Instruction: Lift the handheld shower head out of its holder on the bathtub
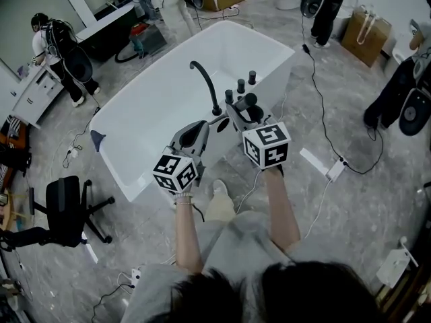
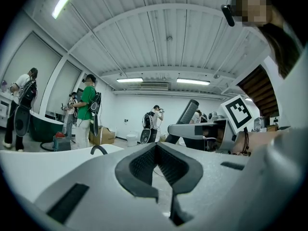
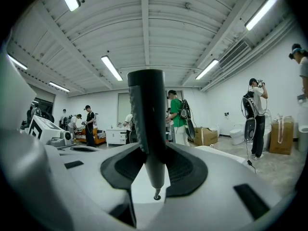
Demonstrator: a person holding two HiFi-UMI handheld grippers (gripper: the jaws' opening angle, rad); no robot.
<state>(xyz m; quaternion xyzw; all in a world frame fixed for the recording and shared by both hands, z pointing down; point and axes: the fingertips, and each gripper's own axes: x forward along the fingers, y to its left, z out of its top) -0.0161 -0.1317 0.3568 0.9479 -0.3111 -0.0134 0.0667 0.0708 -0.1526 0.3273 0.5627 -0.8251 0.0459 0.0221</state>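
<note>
Two tools work over the bathtub [image 1: 153, 106]: the right hand-held gripper [image 3: 150, 153] pinches the shower head [image 3: 147, 109], the left hand-held gripper [image 2: 157, 148] is pressed together and empty; the lifting step seems in hand, calling next for a straight upward pull.

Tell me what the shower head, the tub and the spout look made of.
Shower head: matte dark grey, likely coated metal or plastic; dull sheen. Bathtub: glossy white, probably acrylic; smooth seamless walls. Spout: matte black, seemingly coated metal.

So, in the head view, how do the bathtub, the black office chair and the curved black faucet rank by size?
Largest to smallest:
bathtub
office chair
faucet
The chair sits at the warped picture edge, so its size is less sure.
</note>
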